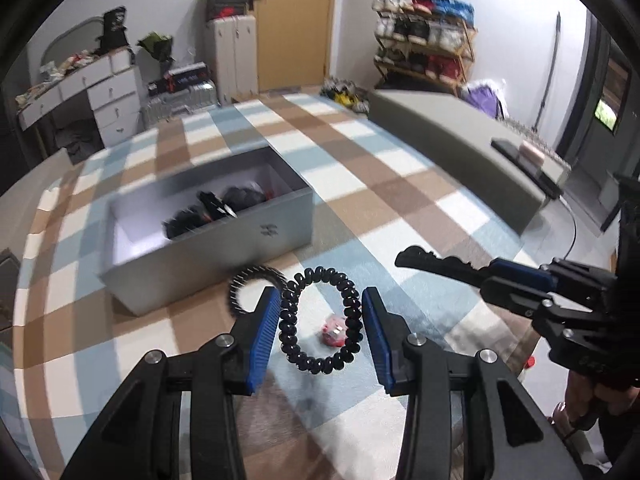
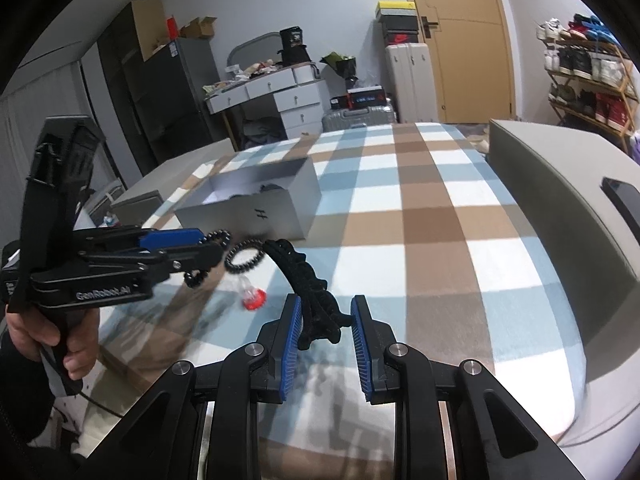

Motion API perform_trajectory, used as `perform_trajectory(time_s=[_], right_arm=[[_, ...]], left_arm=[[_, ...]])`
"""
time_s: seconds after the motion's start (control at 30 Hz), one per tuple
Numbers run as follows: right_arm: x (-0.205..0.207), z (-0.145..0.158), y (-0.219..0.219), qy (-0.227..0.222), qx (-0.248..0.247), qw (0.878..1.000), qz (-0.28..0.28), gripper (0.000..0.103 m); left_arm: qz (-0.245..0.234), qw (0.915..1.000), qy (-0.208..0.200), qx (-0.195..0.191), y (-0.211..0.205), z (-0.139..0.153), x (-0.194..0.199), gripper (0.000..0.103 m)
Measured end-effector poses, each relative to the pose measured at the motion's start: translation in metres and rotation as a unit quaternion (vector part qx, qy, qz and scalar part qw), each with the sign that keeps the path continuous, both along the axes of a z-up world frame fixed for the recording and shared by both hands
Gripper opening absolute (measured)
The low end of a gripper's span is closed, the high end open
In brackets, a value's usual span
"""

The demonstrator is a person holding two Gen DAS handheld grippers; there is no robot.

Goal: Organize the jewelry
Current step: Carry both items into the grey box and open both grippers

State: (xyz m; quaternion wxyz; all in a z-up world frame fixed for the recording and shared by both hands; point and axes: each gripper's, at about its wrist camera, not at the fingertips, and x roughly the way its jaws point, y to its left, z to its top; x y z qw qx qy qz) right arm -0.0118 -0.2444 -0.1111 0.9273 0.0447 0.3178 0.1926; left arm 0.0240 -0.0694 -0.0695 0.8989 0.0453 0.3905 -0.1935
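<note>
A black spiral hair tie [image 1: 320, 320] hangs between the blue pads of my left gripper [image 1: 320, 304], held above the checked cloth; it also shows in the right wrist view [image 2: 208, 250]. A small red and clear item [image 1: 333, 331] lies on the cloth under it, also seen from the right [image 2: 251, 292]. A second black coil ring [image 2: 245, 257] lies near the grey box [image 1: 224, 236], which holds dark jewelry. My right gripper [image 2: 325, 312] has a black wavy headband [image 2: 308, 284] between its pads, with a gap at the right pad.
The checked blanket [image 2: 420, 208] covers the bed. A grey bench [image 1: 452, 148] with a dark phone [image 1: 520, 156] stands to the right. Drawers, suitcases and a shoe rack line the far walls.
</note>
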Motion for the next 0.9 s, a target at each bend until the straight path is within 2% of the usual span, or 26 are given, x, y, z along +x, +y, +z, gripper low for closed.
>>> perform_trajectory(time_s=[0.17,0.33,0.43,0.57,0.77,0.9], right_arm=[[0.012,0.012,0.021,-0.018,0.002,1.0,0.025,0.024],[0.033,0.024,0.045,-0.032,0.013,0.998,0.055,0.024],[0.047,0.032,0.059,-0.044,0.017,0.996,0.07,0.024],[0.066,0.043,0.075,-0.057,0.016,0.994,0.089,0.024],[0.096,0.051,0.091,-0.064,0.016,0.992,0.104,0.024],[0.11,0.054,0.096,-0.064,0.014,0.992,0.108,0.024]], left_arm=[[0.034,0.9988,-0.029,-0.017,0.027,0.021,-0.005,0.036],[0.063,0.9968,-0.025,-0.043,0.056,0.029,0.006,0.036],[0.08,0.9952,-0.046,-0.033,0.067,0.034,0.012,0.036],[0.097,0.9928,-0.052,-0.047,0.083,0.039,0.027,0.036],[0.102,0.9914,-0.059,-0.058,0.094,0.039,0.047,0.036],[0.094,0.9925,-0.062,-0.047,0.094,0.038,0.056,0.037]])
